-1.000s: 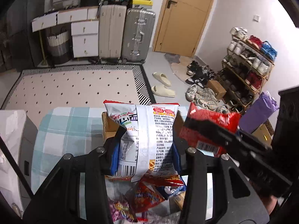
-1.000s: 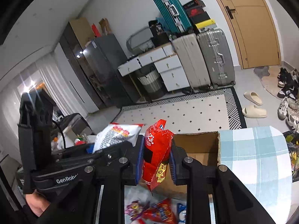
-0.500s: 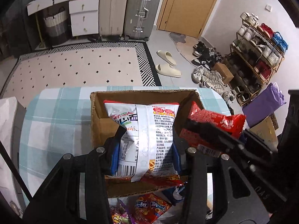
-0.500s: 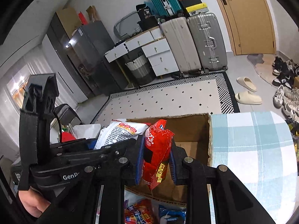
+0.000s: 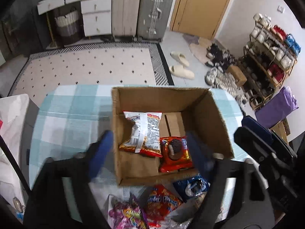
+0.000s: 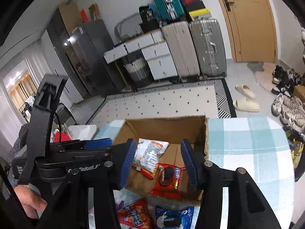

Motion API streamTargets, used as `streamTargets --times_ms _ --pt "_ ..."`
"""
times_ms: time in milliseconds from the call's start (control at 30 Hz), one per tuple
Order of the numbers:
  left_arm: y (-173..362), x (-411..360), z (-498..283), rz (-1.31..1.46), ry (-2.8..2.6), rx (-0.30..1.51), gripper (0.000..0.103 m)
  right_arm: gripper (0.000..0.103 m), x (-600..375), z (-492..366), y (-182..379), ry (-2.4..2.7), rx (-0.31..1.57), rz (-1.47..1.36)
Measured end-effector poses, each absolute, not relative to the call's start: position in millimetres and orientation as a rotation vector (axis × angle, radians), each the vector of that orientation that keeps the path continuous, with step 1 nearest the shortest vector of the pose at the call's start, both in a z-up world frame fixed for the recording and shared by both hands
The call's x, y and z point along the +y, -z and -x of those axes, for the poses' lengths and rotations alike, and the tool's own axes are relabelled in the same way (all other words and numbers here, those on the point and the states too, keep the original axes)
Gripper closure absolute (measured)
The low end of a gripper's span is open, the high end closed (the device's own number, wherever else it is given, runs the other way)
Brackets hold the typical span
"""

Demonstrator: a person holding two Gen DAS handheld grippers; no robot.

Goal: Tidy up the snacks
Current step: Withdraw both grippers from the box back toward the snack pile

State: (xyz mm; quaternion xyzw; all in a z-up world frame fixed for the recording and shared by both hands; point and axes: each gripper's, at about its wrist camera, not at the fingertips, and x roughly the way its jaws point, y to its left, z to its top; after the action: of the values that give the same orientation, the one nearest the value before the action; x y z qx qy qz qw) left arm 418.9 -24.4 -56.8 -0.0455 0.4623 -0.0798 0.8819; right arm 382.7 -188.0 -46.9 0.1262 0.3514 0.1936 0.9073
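Both grippers (image 5: 150, 152) (image 6: 159, 161) spread, empty — two snack packs (image 5: 142, 133) in box (image 5: 207, 118), loose snacks (image 5: 162, 204) nearby.

- You get even, soft indoor light with faint shadows inside the cardboard box (image 5: 202, 112).
- Your left gripper (image 5: 150, 152) looks motion-blurred.
- Fisheye bending and dark corners surround the box.

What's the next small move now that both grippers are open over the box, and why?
Probably bring the right gripper back and down to the blue cookie pack. Both grippers are open and hold nothing, the white bag and red cookie pack already lie in the cardboard box, and that pack sits just outside its near wall.
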Motion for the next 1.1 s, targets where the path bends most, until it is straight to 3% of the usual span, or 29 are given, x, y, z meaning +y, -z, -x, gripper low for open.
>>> streamTargets --times_ms 567,700,833,967,1100 --pt "-14 6 -276 0.047 0.127 0.804 0.021 0.049 -186 -263 -20 -0.409 0.615 -0.232" --pt "-23 12 -243 0.04 0.142 0.754 0.021 0.034 -184 -231 -33 -0.415 0.573 -0.224" --pt "-27 16 -211 0.019 0.149 0.713 0.02 0.031 -181 -199 -40 -0.419 0.536 -0.202" --pt "-26 17 -180 -0.003 0.19 0.696 0.019 0.018 -179 -164 -38 -0.42 0.501 -0.186" --pt "-23 18 -153 0.005 0.212 0.676 0.016 0.014 -181 -133 -29 -0.408 0.461 -0.178"
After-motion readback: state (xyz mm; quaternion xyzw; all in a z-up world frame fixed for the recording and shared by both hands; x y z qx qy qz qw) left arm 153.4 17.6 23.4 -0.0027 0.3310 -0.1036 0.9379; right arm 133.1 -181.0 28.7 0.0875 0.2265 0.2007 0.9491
